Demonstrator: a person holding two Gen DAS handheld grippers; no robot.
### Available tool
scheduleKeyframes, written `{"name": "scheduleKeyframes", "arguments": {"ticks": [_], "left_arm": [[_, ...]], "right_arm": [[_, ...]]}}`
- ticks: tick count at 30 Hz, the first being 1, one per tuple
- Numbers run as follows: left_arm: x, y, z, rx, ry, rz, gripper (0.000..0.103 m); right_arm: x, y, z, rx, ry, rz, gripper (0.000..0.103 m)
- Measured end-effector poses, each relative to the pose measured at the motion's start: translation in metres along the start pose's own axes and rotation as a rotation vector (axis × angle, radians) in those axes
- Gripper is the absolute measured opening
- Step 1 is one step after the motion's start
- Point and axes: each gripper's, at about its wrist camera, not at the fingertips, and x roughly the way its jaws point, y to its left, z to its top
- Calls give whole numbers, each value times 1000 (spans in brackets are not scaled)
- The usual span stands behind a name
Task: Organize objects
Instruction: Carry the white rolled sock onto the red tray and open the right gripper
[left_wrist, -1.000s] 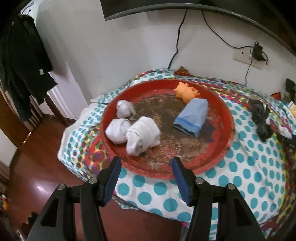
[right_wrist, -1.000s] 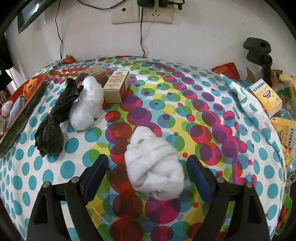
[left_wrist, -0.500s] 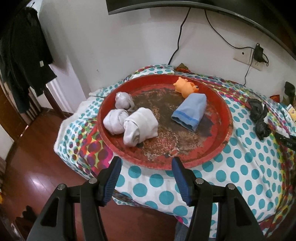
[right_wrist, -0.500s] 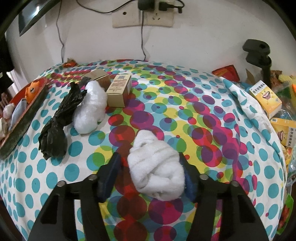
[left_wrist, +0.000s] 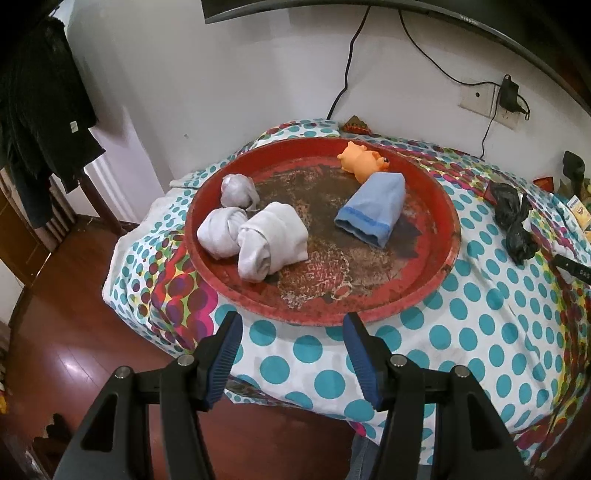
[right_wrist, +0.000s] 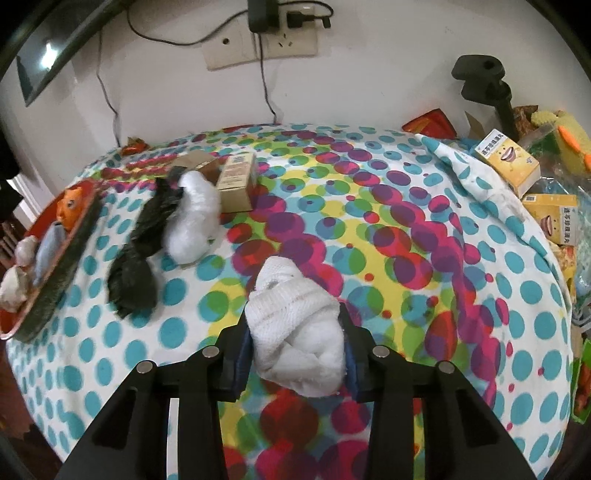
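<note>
Between your right gripper's (right_wrist: 295, 350) pads, a rolled white sock (right_wrist: 295, 332) is clamped above the dotted tablecloth (right_wrist: 406, 258), likely headed for the red tray (left_wrist: 448, 236) holding similar rolls. Your left gripper (left_wrist: 291, 354) hovers level before that tray, spread wide and empty.

The rolled sock (right_wrist: 295, 325) at lower centre is white ribbed knit cloth, pinched between blue ridged pads (right_wrist: 242, 350). The red tray (left_wrist: 448, 236) has a worn, scuffed finish. Lower left, the wooden floor (left_wrist: 55, 369) looks glossy.
</note>
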Motion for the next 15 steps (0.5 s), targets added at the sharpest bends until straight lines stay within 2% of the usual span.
{"name": "scheduleKeyframes", "arguments": {"ticks": [7,10,15], "left_arm": [[-6,5,1,7,-14,4,58],[-7,17,3,-20,-17,17,58],[-9,39,7,-66,-7,30,58]], "right_arm": [[-39,0,-22,-17,-10,30,38],[-52,8,-29,-43,-1,31,38],[-63,37,-36,-81,6,67,38]]}}
